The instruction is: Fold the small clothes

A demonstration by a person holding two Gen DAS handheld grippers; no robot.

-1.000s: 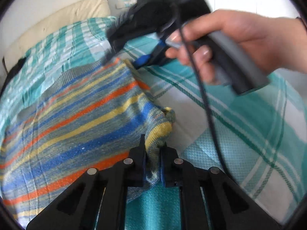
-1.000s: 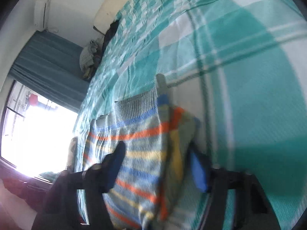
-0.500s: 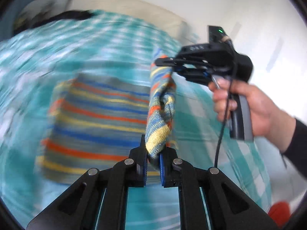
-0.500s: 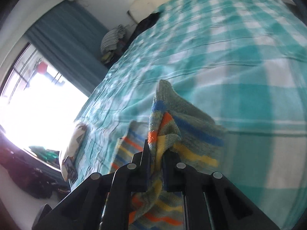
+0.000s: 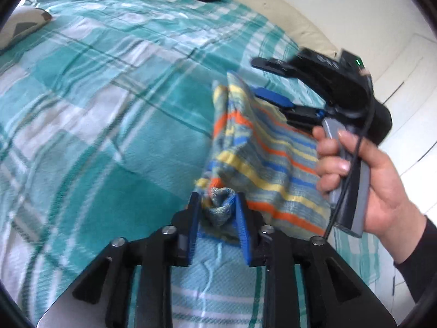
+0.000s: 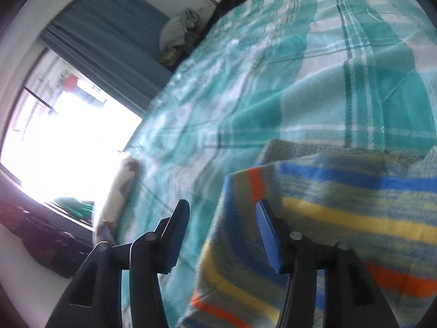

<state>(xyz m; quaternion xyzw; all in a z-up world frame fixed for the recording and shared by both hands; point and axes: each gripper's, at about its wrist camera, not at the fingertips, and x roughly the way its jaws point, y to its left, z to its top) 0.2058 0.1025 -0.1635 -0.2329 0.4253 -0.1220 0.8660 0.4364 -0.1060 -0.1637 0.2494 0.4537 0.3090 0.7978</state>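
Both tongs had let go. Half a sec earlier each was clamped tight on a bunched edge of the striped knit top (image 5: 262, 158), lifted over the bed (image 5: 109, 114); now the left tongs (image 5: 217, 218) stood parted w/ a crumpled corner of the fabric lying loose between the blue pads, not pinched. The right tongs (image 6: 222, 235) were spread wide too: nothing between the fingers, the top just beside and partly under the right-hand finger (image 6: 269, 239).

The top lay doubled over on the bed, directly ahead of the left tongs and reaching toward the right tongs (image 5: 275, 87), which sat at its far edge in the person's right hand (image 5: 363, 180). Edges looked roughly stacked, tho the near corner was still rumpled.

Judgement: one fold prob. just laid down and released. Next likely a smoothing pass or a second fold; the loose corner between the left pads could drag along if those tongs pull back carelessly.

No containers in view. Only a pillow (image 6: 114, 199) off to the left of the right tongs, by the window (image 6: 62, 134).
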